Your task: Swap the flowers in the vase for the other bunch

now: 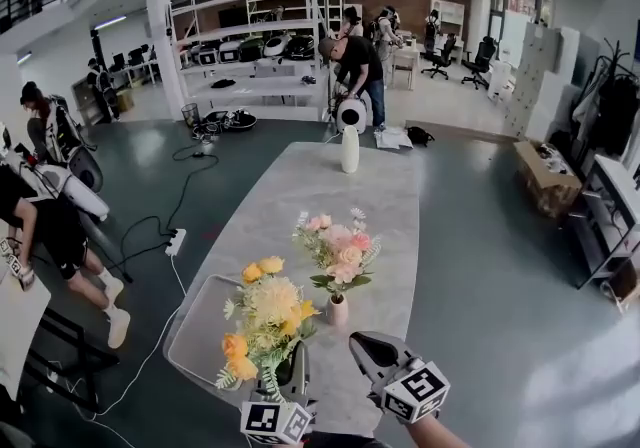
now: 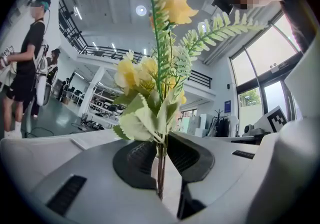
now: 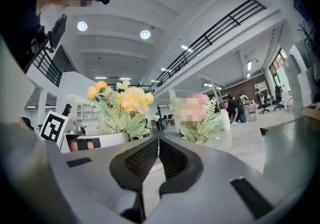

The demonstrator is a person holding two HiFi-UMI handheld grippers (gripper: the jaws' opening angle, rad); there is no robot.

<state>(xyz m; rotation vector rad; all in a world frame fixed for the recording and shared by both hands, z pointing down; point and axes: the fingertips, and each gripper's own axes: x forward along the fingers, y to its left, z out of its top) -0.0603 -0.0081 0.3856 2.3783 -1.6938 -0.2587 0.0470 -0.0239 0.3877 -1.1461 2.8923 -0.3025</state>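
My left gripper (image 1: 298, 368) is shut on the stems of the yellow bunch (image 1: 268, 319), held upright over the table's near end; in the left gripper view the thin stems (image 2: 160, 168) run between the two pads under the yellow blooms (image 2: 176, 9). The pink bunch (image 1: 340, 250) stands in a small pale vase (image 1: 338, 310) a little beyond, on the table. To the right, my right gripper (image 1: 364, 343) is shut with nothing in it; its pads (image 3: 150, 158) meet. Past them that view shows the yellow bunch (image 3: 122, 104) at left and the pink bunch (image 3: 196, 118) at right.
A tall white vase (image 1: 349, 148) stands at the far end of the long grey table (image 1: 300, 196). People work at shelves and desks around the hall. A cable and power strip (image 1: 176, 240) lie on the floor left of the table. A cardboard box (image 1: 545, 179) sits at right.
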